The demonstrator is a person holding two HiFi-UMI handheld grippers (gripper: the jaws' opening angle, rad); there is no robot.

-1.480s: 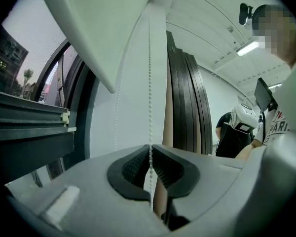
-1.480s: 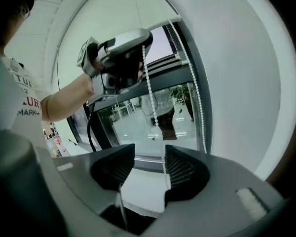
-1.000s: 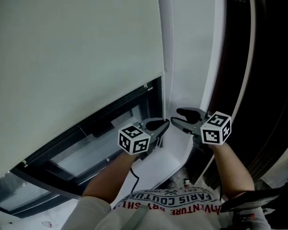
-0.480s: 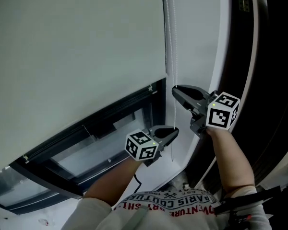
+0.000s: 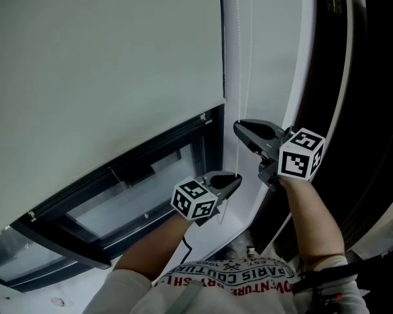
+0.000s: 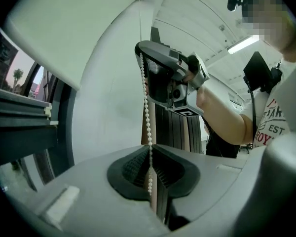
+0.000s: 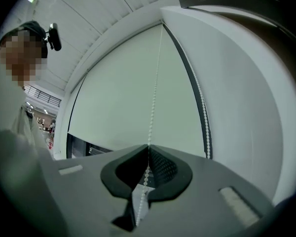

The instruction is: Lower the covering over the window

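Left gripper (image 5: 233, 179) grips bead chain (image 6: 146, 100); right gripper (image 5: 240, 128) just closed on it

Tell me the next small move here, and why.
Probably open the left tool and pull the right tool down: both are shut on the bead chain, the right one higher, and the blind covers only part of the window.
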